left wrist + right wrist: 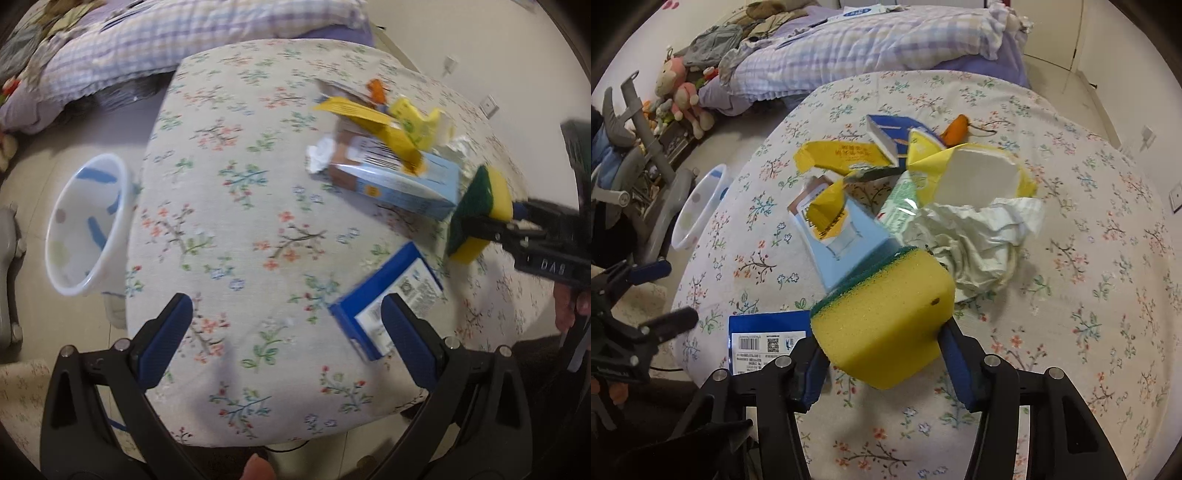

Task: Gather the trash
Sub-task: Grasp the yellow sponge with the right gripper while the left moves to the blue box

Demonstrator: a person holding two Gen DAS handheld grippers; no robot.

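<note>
While the right claw (882,354) squeezes a yellow sponge (886,321) above the counter (1071,258), the left claw (286,332) hangs wide open, empty, beside a blue box (391,295).

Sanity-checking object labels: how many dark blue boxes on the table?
2. One dark blue box lies flat at the near table edge, left of the sponge in the right gripper. The other sits in the far pile. More may hide under the litter.
</note>
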